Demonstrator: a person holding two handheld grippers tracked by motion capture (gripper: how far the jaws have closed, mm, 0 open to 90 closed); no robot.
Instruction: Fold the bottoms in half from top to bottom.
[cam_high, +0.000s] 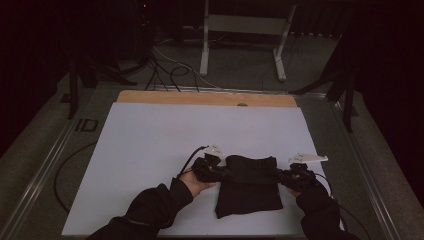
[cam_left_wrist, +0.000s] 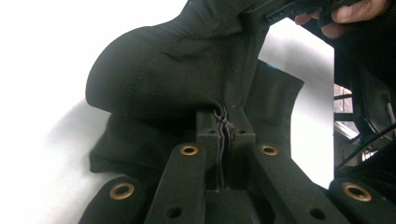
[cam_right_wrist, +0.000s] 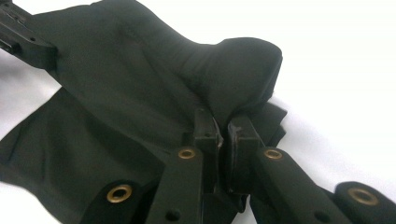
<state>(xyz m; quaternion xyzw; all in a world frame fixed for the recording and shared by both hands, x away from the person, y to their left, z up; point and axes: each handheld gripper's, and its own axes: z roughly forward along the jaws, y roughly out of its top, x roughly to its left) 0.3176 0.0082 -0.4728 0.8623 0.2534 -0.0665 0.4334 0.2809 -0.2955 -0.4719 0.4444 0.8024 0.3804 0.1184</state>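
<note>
A black cloth (cam_high: 248, 186) lies on the white sheet (cam_high: 150, 150) near the table's front edge, its upper part lifted and stretched between both grippers. My left gripper (cam_high: 216, 172) grips the cloth's left side; in the left gripper view its jaws are shut on layered folds of the black cloth (cam_left_wrist: 177, 79), pinched at the left gripper (cam_left_wrist: 225, 122). My right gripper (cam_high: 284, 176) holds the cloth's right side; in the right gripper view the black cloth (cam_right_wrist: 130, 93) bulges over the jaws, which are shut on its edge at the right gripper (cam_right_wrist: 222, 127).
A bare wooden strip (cam_high: 205, 98) runs along the table's far edge. Cables (cam_high: 170, 70) and a white frame stand (cam_high: 245, 30) are on the floor beyond. A cable (cam_high: 65, 165) curls off the table's left side. The surroundings are dark.
</note>
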